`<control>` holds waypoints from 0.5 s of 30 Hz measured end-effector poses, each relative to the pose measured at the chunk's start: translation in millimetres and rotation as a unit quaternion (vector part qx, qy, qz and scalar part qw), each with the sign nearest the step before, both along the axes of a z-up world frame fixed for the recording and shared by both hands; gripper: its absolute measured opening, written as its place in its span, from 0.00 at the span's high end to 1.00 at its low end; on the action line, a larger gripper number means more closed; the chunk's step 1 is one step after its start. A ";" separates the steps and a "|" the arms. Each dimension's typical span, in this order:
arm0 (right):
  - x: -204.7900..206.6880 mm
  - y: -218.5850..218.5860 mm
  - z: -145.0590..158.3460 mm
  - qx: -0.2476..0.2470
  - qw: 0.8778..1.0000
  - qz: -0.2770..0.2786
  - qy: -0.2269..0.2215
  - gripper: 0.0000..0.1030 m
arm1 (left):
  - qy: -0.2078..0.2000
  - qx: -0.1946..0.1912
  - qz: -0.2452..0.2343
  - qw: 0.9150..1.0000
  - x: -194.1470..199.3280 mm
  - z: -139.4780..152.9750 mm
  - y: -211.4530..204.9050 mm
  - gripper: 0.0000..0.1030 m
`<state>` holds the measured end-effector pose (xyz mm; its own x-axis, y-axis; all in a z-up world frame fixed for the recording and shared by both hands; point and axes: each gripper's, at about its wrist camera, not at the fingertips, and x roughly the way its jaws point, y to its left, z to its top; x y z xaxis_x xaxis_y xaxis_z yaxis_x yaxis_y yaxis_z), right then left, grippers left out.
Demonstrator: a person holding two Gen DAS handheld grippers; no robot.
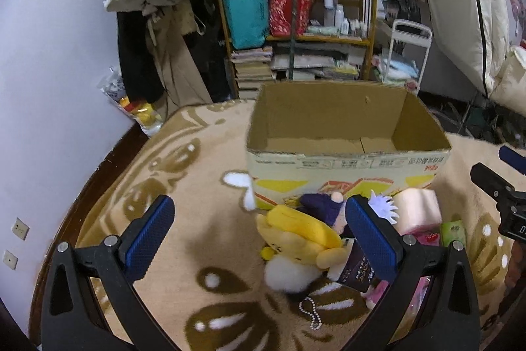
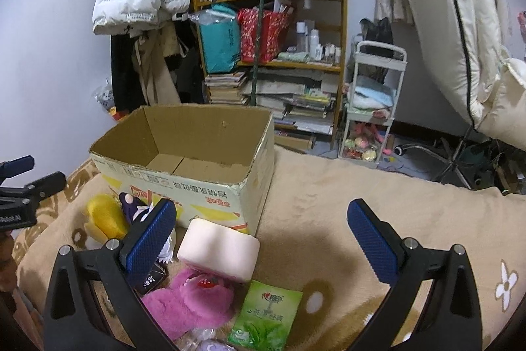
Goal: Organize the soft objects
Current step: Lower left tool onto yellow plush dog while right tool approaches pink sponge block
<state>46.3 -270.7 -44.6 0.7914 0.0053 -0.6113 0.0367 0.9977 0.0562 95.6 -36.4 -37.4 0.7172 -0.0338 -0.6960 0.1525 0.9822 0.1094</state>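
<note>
The left tongs (image 1: pixel 259 232) hang spread wide and empty above a beige patterned blanket (image 1: pixel 184 166). The right tongs (image 2: pixel 261 236) are also wide apart with nothing between them. Ahead of both stands an open cardboard box (image 1: pixel 345 160), with only bare cardboard showing inside. The soft things lie in a heap in front of the box. A yellow plush toy (image 1: pixel 299 236) sits just inside the left tongs' right finger, touching a dark purple doll (image 1: pixel 323 208). A pale pink foam block (image 2: pixel 218 249) lies between the right tongs' fingers, nearer the left one. Below it rest a magenta plush (image 2: pixel 190 298) and a green tissue pack (image 2: pixel 266 314).
</note>
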 end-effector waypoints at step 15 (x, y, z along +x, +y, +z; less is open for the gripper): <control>31.7 15.4 -39.2 0.002 0.997 0.052 0.053 0.00 | 0.081 -0.001 0.007 0.997 31.8 -46.1 -11.7 0.01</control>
